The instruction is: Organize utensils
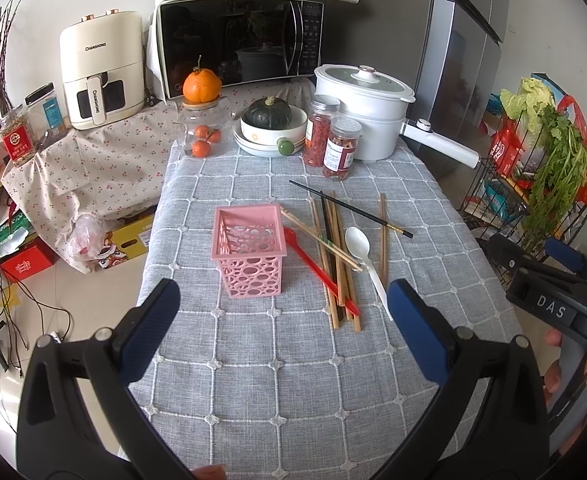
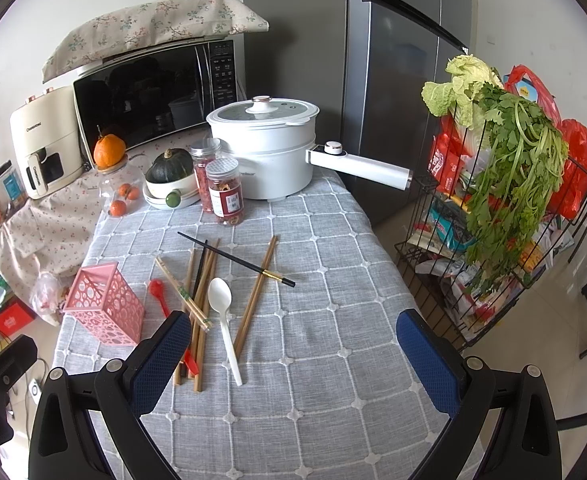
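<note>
A pink perforated holder (image 1: 250,249) (image 2: 107,307) stands upright and empty on the grey checked tablecloth. To its right lies a pile of wooden chopsticks (image 1: 339,264) (image 2: 199,300), a black chopstick (image 1: 349,208) (image 2: 235,259), a white plastic spoon (image 1: 363,256) (image 2: 225,316) and a red plastic spoon (image 1: 313,266) (image 2: 159,294). My left gripper (image 1: 283,328) is open and empty, just in front of the holder and utensils. My right gripper (image 2: 293,356) is open and empty, in front of the pile; it also shows at the right edge of the left wrist view (image 1: 545,276).
At the table's back stand a white electric pot (image 1: 363,112) (image 2: 269,152) with a long handle, two spice jars (image 1: 333,136) (image 2: 217,184), a bowl with a squash (image 1: 271,124) and a glass jar of oranges (image 1: 203,128). A wire rack with greens (image 2: 501,208) stands right of the table.
</note>
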A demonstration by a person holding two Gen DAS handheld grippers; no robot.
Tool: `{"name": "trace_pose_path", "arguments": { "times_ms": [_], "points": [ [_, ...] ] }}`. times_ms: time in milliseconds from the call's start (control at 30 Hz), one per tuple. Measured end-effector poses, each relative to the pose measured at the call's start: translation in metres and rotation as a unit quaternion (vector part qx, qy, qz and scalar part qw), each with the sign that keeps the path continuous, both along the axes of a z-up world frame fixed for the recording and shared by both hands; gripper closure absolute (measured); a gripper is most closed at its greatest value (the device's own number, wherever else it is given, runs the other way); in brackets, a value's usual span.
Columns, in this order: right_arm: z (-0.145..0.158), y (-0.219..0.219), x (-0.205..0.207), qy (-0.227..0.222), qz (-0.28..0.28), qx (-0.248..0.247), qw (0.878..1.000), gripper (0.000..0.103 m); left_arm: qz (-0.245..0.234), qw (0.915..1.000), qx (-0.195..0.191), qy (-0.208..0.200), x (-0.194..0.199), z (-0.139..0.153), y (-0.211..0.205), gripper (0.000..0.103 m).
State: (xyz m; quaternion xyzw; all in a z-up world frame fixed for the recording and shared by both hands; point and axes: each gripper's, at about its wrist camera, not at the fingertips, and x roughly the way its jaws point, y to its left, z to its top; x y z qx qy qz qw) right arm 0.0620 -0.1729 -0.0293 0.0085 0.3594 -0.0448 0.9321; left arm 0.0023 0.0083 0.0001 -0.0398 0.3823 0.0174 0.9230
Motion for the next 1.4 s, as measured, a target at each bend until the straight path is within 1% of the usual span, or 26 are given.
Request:
{"name": "trace_pose_path", "arguments": {
  "times_ms": [233, 333, 433, 467, 600, 667, 733, 800, 833, 900, 933, 967, 1000, 1033, 1067, 1100, 1133, 1200, 1267, 1333, 1400],
  "points": [
    [-0.004, -0.001, 0.005, 0.003, 0.001, -0.002, 1.0, 0.0, -0.001, 1.0, -0.001, 0.009, 0.01, -0.001, 0.005, 0.0],
    [-0.006, -0.007, 0.016, 0.017, 0.003, -0.004, 1.0, 0.0, -0.015, 0.9991, -0.012, 0.039, 0.026, -0.005, 0.008, 0.0],
    [-0.005, -0.019, 0.032, 0.032, 0.002, 0.012, 0.999, 0.0, -0.041, 0.9978, -0.009, 0.051, 0.04, -0.003, 0.002, 0.0],
    [-0.004, -0.021, 0.036, 0.035, 0.003, 0.016, 0.999, 0.0, -0.043, 0.9975, -0.009, 0.055, 0.044, -0.002, 0.0, 0.0],
    [-0.001, -0.03, 0.063, 0.052, 0.015, 0.021, 0.998, 0.0, -0.058, 0.9949, -0.045, 0.07, 0.074, 0.006, -0.001, 0.0],
    [-0.001, -0.034, 0.077, 0.068, 0.023, 0.026, 0.997, 0.0, -0.061, 0.9929, -0.062, 0.081, 0.095, 0.007, -0.004, 0.0],
    [-0.002, -0.037, 0.091, 0.083, 0.027, 0.025, 0.996, 0.0, -0.061, 0.9893, -0.089, 0.098, 0.119, 0.005, -0.004, 0.001],
    [-0.004, -0.04, 0.103, 0.092, 0.026, 0.016, 0.995, 0.0, -0.057, 0.9854, -0.113, 0.114, 0.141, -0.001, -0.006, 0.01],
    [-0.006, -0.041, 0.108, 0.094, 0.024, 0.013, 0.995, 0.0, -0.055, 0.9835, -0.121, 0.123, 0.154, -0.005, -0.008, 0.013],
    [-0.012, -0.046, 0.118, 0.102, 0.022, 0.016, 0.994, 0.0, -0.05, 0.9814, -0.124, 0.138, 0.177, -0.016, -0.014, 0.025],
    [-0.015, -0.048, 0.123, 0.105, 0.02, 0.019, 0.994, 0.0, -0.044, 0.98, -0.125, 0.148, 0.19, -0.026, -0.016, 0.028],
    [-0.019, -0.051, 0.127, 0.109, 0.019, 0.023, 0.994, 0.0, -0.039, 0.9777, -0.13, 0.16, 0.201, -0.034, -0.018, 0.034],
    [-0.023, -0.053, 0.13, 0.113, 0.018, 0.026, 0.993, 0.0, -0.031, 0.9748, -0.136, 0.174, 0.214, -0.047, -0.019, 0.042],
    [-0.027, -0.056, 0.134, 0.116, 0.016, 0.029, 0.993, 0.0, -0.021, 0.9724, -0.14, 0.186, 0.225, -0.059, -0.02, 0.047],
    [-0.031, -0.059, 0.137, 0.12, 0.014, 0.033, 0.992, 0.0, -0.011, 0.9702, -0.144, 0.195, 0.235, -0.069, -0.021, 0.056],
    [-0.036, -0.061, 0.14, 0.125, 0.012, 0.037, 0.991, 0.0, 0.001, 0.9682, -0.149, 0.201, 0.244, -0.08, -0.02, 0.063],
    [-0.041, -0.064, 0.143, 0.129, 0.012, 0.041, 0.991, 0.0, 0.017, 0.9675, -0.149, 0.204, 0.253, -0.091, -0.02, 0.066],
    [-0.049, -0.068, 0.148, 0.136, 0.009, 0.046, 0.99, 0.0, 0.041, 0.968, -0.143, 0.202, 0.268, -0.107, -0.019, 0.075],
    [-0.057, -0.074, 0.151, 0.141, 0.006, 0.053, 0.989, 0.0, 0.059, 0.9688, -0.136, 0.198, 0.283, -0.119, -0.019, 0.078],
    [-0.063, -0.079, 0.153, 0.145, 0.004, 0.059, 0.988, 0.0, 0.072, 0.9688, -0.127, 0.2, 0.295, -0.129, -0.02, 0.078],
    [-0.069, -0.082, 0.155, 0.147, 0.003, 0.062, 0.987, 0.0, 0.092, 0.9642, -0.134, 0.209, 0.305, -0.14, -0.017, 0.078]
  ]
}}
